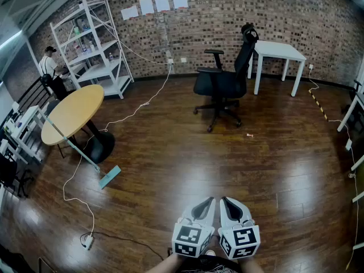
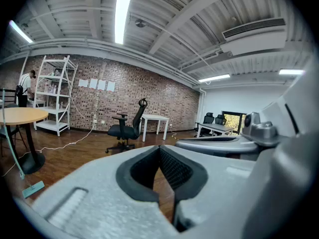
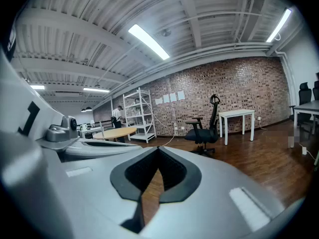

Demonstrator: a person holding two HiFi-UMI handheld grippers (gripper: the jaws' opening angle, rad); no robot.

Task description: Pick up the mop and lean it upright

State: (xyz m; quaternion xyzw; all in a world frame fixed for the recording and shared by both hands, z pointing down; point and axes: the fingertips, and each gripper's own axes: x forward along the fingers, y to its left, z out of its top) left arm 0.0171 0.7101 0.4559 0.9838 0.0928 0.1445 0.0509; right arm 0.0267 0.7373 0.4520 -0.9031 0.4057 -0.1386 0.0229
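Observation:
The mop [image 1: 79,150] has a pale teal handle and a flat teal head [image 1: 110,176] that rests on the wood floor at the left. Its handle slants up against the edge of the round wooden table [image 1: 73,112]. In the left gripper view the mop head [image 2: 32,188] shows low at the left. Both grippers hang side by side at the bottom middle, far from the mop. My left gripper [image 1: 208,201] [image 2: 160,148] is shut with nothing in it. My right gripper [image 1: 225,200] [image 3: 158,149] is shut and empty too.
A black office chair [image 1: 223,84] stands mid-room, with a white table [image 1: 277,51] behind it. A white shelf rack [image 1: 94,44] and a person [image 1: 51,70] are at the back left. A white cable [image 1: 77,195] runs across the floor to a power strip [image 1: 87,242].

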